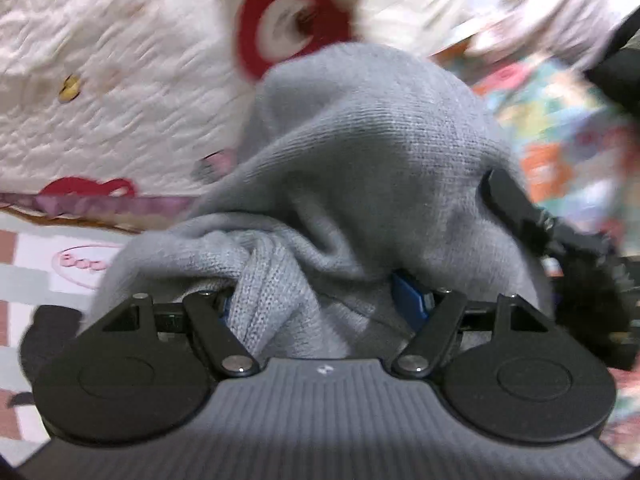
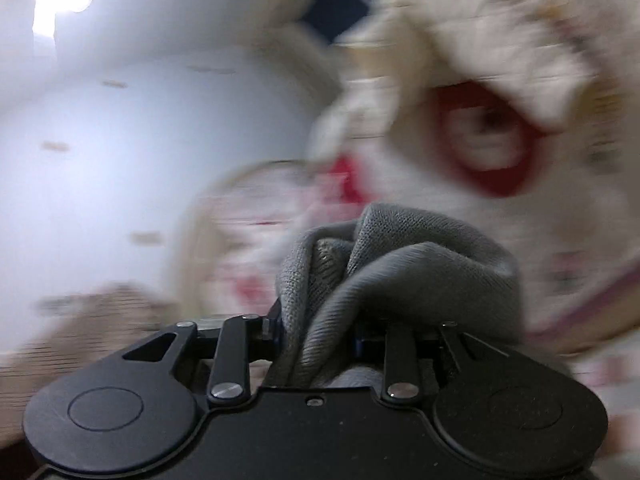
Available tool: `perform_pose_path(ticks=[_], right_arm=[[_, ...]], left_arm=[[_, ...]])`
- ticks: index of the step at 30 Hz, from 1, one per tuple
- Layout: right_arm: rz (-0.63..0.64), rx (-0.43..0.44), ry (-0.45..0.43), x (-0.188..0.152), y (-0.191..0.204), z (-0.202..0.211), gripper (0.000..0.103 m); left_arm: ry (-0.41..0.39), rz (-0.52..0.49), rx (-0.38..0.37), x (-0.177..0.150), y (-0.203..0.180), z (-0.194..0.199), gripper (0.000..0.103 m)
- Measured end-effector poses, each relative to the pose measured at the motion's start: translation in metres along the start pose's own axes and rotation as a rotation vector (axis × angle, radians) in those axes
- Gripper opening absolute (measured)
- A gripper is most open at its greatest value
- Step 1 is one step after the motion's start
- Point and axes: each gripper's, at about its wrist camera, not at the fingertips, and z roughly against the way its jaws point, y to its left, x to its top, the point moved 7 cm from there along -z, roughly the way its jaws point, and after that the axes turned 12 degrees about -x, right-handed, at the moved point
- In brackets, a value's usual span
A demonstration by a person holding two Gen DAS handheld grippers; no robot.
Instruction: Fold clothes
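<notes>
Grey knit cloth (image 1: 360, 168) is bunched between the jaws of the left tongs (image 1: 320, 304), where a ribbed fold is seen pressed against the blue pad on one side and more cloth is draped over the other finger, so a hold on the cloth is shown. From that grip the cloth is heaped up and forward, hiding both fingertips. Beyond it a white quilt (image 1: 112, 80) with red shapes is spread, blurred, and a patterned, many-coloured surface is seen at the right edge. A second black gripper is partly seen at the right, against the cloth.

In the right wrist view, another gathered fold of the same grey cloth (image 2: 384, 264) is held between the jaws of the right tongs (image 2: 320, 332), set fairly narrow, with the cloth rising in wrinkles above them. Behind it the quilt (image 2: 500, 200) and a pale wall (image 2: 140, 140) are smeared by blur.
</notes>
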Motion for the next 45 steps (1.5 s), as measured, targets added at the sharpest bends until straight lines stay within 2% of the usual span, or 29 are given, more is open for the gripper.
perform_pose_path(ticks=[2,3,5,7,9,11,16,20,24,30,32,36,39,41,42,43,45], right_arm=[[0.113,-0.240,0.022,-0.018,-0.032,-0.026,0.049],[0.167,-0.333,0.041,-0.032,-0.048,-0.037,0.048],[0.271,-0.484,0.087,-0.064,-0.080,-0.057,0.048],[0.282,-0.536,0.134,-0.094,-0.102,-0.063,0.048],[0.224,-0.523,0.189,-0.126,-0.115,-0.064,0.048],[0.212,-0.520,0.253,-0.153,-0.119,-0.067,0.048],[0.321,-0.527,0.371,-0.193,-0.111,-0.054,0.050],[0.368,-0.485,0.451,-0.213,-0.099,-0.051,0.061],[0.231,-0.428,0.492,-0.230,-0.101,-0.050,0.061],[0.002,-0.421,0.434,-0.253,-0.121,-0.052,0.061],[-0.084,-0.394,0.427,-0.255,-0.129,-0.057,0.061],[-0.197,-0.358,0.449,-0.256,-0.142,-0.075,0.059],[-0.243,-0.308,0.488,-0.257,-0.137,-0.093,0.050],[-0.205,-0.307,0.536,-0.264,-0.131,-0.108,0.031],[-0.205,-0.285,0.549,-0.266,-0.126,-0.114,0.006],[-0.207,-0.249,0.542,-0.263,-0.118,-0.117,0.003],[-0.189,-0.176,0.518,-0.252,-0.098,-0.121,0.003]], left_arm=[[0.039,0.010,0.101,-0.022,0.040,-0.016,0.072],[0.055,0.007,0.153,-0.037,0.061,-0.016,0.072],[0.086,-0.011,0.244,-0.067,0.099,-0.011,0.074],[0.125,-0.026,0.311,-0.094,0.131,-0.001,0.074],[0.163,-0.040,0.379,-0.121,0.164,0.009,0.074],[0.167,-0.027,0.402,-0.137,0.186,0.014,0.074],[0.177,-0.061,0.372,-0.163,0.201,0.016,0.075],[0.173,-0.102,0.314,-0.167,0.187,0.014,0.075],[0.157,-0.160,0.289,-0.167,0.177,0.005,0.076],[0.104,-0.183,0.284,-0.165,0.178,0.004,0.082],[0.102,-0.175,0.247,-0.165,0.176,0.002,0.082],[0.109,-0.151,0.139,-0.165,0.170,-0.001,0.074],[0.124,-0.220,0.134,-0.168,0.160,-0.003,0.074],[0.134,-0.275,0.145,-0.171,0.154,-0.006,0.074],[0.136,-0.300,0.155,-0.172,0.152,-0.007,0.074],[0.133,-0.318,0.157,-0.173,0.149,-0.008,0.074],[0.118,-0.339,0.146,-0.174,0.143,-0.010,0.074]])
